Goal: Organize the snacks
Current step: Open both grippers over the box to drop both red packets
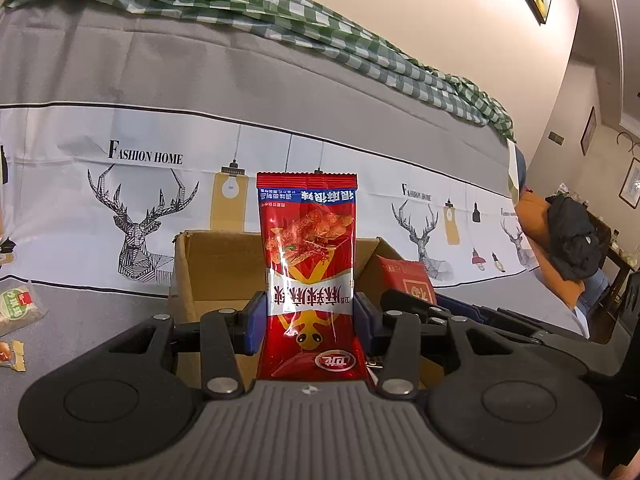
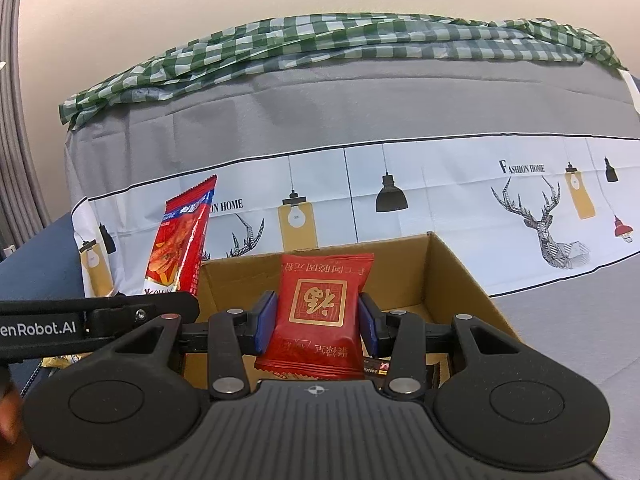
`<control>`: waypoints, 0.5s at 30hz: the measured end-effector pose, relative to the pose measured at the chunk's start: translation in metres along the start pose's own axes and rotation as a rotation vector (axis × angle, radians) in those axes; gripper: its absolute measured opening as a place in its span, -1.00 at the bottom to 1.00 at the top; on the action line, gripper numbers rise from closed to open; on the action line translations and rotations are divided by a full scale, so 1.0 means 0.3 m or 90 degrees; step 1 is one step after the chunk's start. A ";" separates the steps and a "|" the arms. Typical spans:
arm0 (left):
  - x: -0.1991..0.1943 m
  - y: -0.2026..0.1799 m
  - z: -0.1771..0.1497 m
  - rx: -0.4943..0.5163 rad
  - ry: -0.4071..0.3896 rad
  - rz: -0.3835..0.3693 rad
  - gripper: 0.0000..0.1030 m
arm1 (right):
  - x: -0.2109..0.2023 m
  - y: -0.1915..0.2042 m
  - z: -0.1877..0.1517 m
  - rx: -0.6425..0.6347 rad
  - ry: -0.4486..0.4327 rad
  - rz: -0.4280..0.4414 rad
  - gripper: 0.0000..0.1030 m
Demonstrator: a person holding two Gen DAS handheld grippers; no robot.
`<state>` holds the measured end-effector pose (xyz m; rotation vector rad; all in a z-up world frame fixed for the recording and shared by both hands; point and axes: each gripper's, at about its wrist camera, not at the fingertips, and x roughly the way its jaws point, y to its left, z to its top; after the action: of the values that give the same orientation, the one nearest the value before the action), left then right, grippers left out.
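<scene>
My left gripper (image 1: 310, 316) is shut on a tall red spicy snack packet (image 1: 308, 240), held upright above an open cardboard box (image 1: 218, 264). In the right wrist view that same red spicy snack packet (image 2: 182, 240) shows at the left, above the left gripper's black arm. My right gripper (image 2: 318, 320) is shut on a small square red packet with a gold seal (image 2: 320, 304), held over the cardboard box (image 2: 452, 280). The small red packet (image 1: 408, 280) also appears at the right of the left wrist view.
The box sits on a grey and white cloth printed with deer and lamps (image 1: 132, 220). Loose snacks (image 1: 18, 306) lie on the cloth at the far left. A green checked cloth (image 2: 320, 40) is bunched along the back. A dark garment (image 1: 572, 236) lies on an orange seat.
</scene>
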<state>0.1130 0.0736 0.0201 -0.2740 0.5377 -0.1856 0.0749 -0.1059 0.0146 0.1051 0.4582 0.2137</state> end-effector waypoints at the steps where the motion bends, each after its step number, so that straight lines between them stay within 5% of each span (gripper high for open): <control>1: 0.000 -0.001 0.000 0.001 0.000 -0.001 -0.04 | 0.000 -0.001 0.000 0.001 -0.001 -0.001 -0.14; 12: 0.001 -0.005 0.002 0.016 0.000 -0.021 -0.03 | -0.011 -0.010 0.004 0.010 -0.015 -0.018 -0.12; 14: 0.006 -0.004 0.003 0.014 0.011 -0.030 0.13 | -0.006 -0.006 0.001 0.007 -0.007 -0.026 -0.06; 15: 0.009 -0.002 0.004 0.015 0.013 -0.023 0.30 | 0.000 -0.002 -0.001 0.003 0.002 -0.032 0.23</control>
<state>0.1159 0.0727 0.0200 -0.2594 0.5512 -0.2306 0.0749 -0.1065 0.0141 0.0984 0.4643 0.1630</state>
